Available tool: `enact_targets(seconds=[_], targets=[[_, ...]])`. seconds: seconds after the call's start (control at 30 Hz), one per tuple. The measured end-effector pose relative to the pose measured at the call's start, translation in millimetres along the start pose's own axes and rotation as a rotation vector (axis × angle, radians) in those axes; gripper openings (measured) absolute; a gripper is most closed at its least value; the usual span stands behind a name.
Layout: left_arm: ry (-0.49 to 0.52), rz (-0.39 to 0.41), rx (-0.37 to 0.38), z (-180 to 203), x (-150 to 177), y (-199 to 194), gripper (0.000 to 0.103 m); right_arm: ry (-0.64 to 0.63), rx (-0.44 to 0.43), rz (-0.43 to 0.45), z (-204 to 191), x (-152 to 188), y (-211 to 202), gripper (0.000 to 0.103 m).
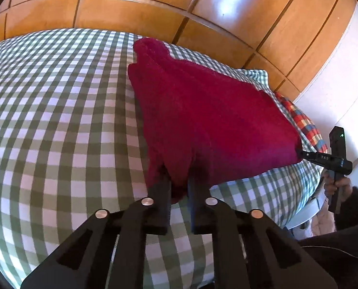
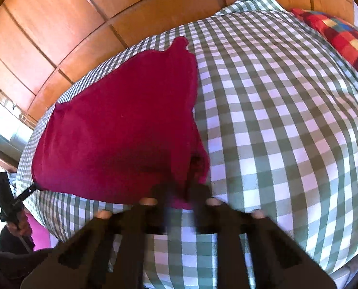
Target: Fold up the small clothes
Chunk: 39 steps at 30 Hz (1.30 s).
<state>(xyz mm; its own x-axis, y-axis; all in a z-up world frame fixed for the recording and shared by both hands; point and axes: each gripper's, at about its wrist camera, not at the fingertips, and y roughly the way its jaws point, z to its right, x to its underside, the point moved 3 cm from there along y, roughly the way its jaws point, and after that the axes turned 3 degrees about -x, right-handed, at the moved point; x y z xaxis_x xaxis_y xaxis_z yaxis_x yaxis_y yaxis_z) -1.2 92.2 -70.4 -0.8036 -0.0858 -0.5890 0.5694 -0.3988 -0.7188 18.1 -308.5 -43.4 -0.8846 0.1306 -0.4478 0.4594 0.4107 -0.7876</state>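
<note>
1. The red garment (image 1: 203, 120) fills the middle of the left wrist view and the centre-left of the right wrist view. It is stretched between the two grippers over the green checked bedspread (image 1: 58, 120). Its far end, with a narrow tab pointing toward the wooden wardrobe (image 1: 130, 12), looks to lie on the bed.

2. The left gripper (image 1: 179, 187), at the bottom centre of its own view, has its fingers closed most of the way with a bunch of red cloth pinched between them.

3. The right gripper (image 2: 179, 197), at the bottom centre of its view and blurred, likewise has red cloth bunched between nearly closed fingers. In the left wrist view it also shows at the right edge, its tip at the garment's other near corner.

4. Judging by this, the fold is in hand, not finished: both near corners are gripped and the cloth seems raised, not laid flat.

5. What is left, as I judge it: carry the held edge over to the far end, set it down, let go, and perhaps fold again. I cannot tell how many layers are already doubled.

6. A bright patchwork pillow (image 2: 342, 38) sits in the upper right of the right wrist view, apart from the garment.
</note>
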Motion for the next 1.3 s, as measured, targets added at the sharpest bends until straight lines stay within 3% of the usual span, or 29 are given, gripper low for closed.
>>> enact_targets(seconds=[0.1, 0.2, 0.37, 0.53, 0.6, 0.67, 0.7, 0.8, 0.93, 1.13, 1.2, 1.27, 1.3], targets=[[0.042, 0.038, 0.019, 3, -2, -25, 0.007, -0.064, 0.008, 0.042, -14, -2, -29, 0.006], [0.058, 0.024, 0.037, 2, 13, -39, 0.006, -0.101, 0.008, 0.044, -17, 8, -53, 0.005], [0.001, -0.085, 0.042, -7, 64, -32, 0.006, -0.076, 0.06, -0.098, 2, 62, -29, 0.005], [-0.014, -0.087, 0.059, -2, 71, -47, 0.007, -0.056, 0.047, -0.101, 5, 69, -30, 0.006], [-0.03, -0.072, 0.079, -3, 66, -53, 0.008, -0.067, 0.041, -0.104, 3, 64, -33, 0.012], [-0.076, -0.033, 0.127, -6, 56, -61, 0.015, -0.062, 0.031, -0.071, 3, 52, -42, 0.049], [-0.102, -0.012, 0.136, -8, 51, -64, 0.015, -0.057, 0.031, -0.04, 4, 44, -47, 0.051], [-0.172, 0.042, 0.147, -21, 29, -66, 0.015, -0.052, 0.045, 0.023, 1, 16, -49, 0.051], [-0.171, 0.1, 0.068, -28, -8, -50, 0.015, -0.056, 0.084, 0.073, -1, -30, -28, 0.046], [-0.2, 0.067, 0.055, -34, -50, -10, 0.015, 0.015, 0.08, 0.081, 12, -73, 14, 0.04], [-0.224, 0.043, 0.06, -35, -59, 3, 0.015, 0.016, 0.082, 0.066, 10, -82, 27, 0.031], [-0.209, 0.034, 0.043, -35, -67, 13, 0.011, -0.009, 0.098, 0.044, 4, -86, 37, 0.008], [-0.189, 0.046, 0.008, -33, -71, 14, 0.007, -0.028, 0.116, 0.048, 1, -88, 36, 0.008]])
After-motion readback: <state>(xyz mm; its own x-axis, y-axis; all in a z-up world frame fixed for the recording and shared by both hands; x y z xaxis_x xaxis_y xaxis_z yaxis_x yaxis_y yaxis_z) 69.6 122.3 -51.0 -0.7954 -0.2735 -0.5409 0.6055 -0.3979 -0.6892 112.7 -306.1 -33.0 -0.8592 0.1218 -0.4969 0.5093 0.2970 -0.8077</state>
